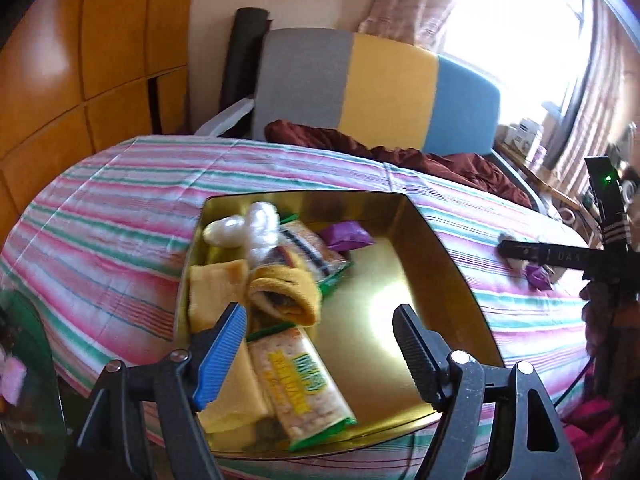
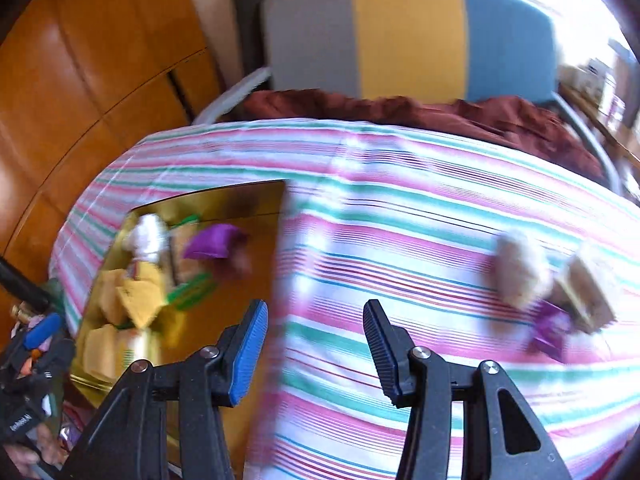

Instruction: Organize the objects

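Note:
An open gold tin [image 1: 404,276] sits on the striped bed cover [image 1: 120,200]. Its left half holds a green-edged cracker packet [image 1: 304,380], yellow wrapped cakes [image 1: 216,284], white packets [image 1: 260,220] and a purple packet [image 1: 348,236]. My left gripper [image 1: 320,320] hangs open over the tin's near side with nothing between its fingers. My right gripper [image 2: 316,312] is open and empty above the cover, just right of the tin [image 2: 240,204]. To its right lie a pale packet [image 2: 520,272], a tan packet [image 2: 588,292] and a purple packet [image 2: 552,328], all blurred.
A grey, yellow and blue headboard [image 1: 384,88] and a dark red blanket [image 1: 400,152] lie beyond the bed cover. Wooden cupboard doors [image 1: 80,60] stand at the left, a bright window [image 1: 520,20] at the right. A cluttered shelf [image 1: 524,140] runs under the window.

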The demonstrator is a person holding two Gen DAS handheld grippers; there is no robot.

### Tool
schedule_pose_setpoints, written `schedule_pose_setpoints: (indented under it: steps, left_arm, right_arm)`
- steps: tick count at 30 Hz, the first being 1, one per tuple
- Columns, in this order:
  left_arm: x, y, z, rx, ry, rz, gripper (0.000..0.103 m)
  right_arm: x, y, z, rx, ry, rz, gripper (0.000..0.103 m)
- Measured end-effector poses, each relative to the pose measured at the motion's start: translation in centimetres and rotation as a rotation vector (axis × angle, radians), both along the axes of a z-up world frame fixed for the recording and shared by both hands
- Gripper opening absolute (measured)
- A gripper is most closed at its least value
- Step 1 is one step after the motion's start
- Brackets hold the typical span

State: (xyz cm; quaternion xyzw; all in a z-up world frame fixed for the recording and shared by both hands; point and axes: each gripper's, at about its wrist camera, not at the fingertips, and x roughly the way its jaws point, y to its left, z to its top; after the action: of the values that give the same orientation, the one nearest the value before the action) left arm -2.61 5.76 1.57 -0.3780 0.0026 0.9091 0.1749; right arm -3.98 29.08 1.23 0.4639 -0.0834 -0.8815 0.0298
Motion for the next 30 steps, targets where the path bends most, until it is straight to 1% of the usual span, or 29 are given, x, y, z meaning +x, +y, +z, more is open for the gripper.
schedule_pose_setpoints:
  steps: [11,15,17,19,21,24,25,28,30]
  left_arm:
    - [1.1,7.1,0.6,-0.049,0.004,-0.168,0.077]
    - [1.4,9.4,0.4,-0.068,-0.004,-0.224,0.077]
    - [1.5,10.5,0.4,-0.075,-0.009,-0.252,0.077]
    - [1.7,11.7,0.3,-0.082,-0.013,-0.278,0.077]
    - [1.8,12.7,0.3,-0.088,-0.019,-0.299,0.077]
    - [1.9,14.1,0.1,-0.098,-0.03,-0.323,0.078]
    - [1.9,14.5,0.0,-0.101,-0.036,-0.33,0.078]
    - [1.9,15.5,-0.4,-0.105,-0.058,-0.353,0.078]
    - [2.0,16.0,-0.6,-0.109,-0.069,-0.367,0.078]
  right_arm:
    - [4.0,15.0,0.6,0.006,0.013,-0.346,0.05]
    - [5.1,20.8,0.2,-0.026,0.019,-0.5,0.051]
    - [5.3,23.4,-0.2,-0.04,0.018,-0.577,0.053]
    - [5.3,25.4,-0.7,-0.047,0.011,-0.629,0.055]
    - [4.8,26.6,-1.4,-0.05,0.0,-0.642,0.056]
    - [3.5,27.2,-2.2,-0.01,-0.029,-0.616,0.062]
    - [2.9,27.1,-2.5,0.003,-0.038,-0.593,0.065]
    - [1.1,26.7,-3.4,0.074,-0.075,-0.513,0.066]
    - [0.0,26.3,-3.7,0.126,-0.096,-0.444,0.069]
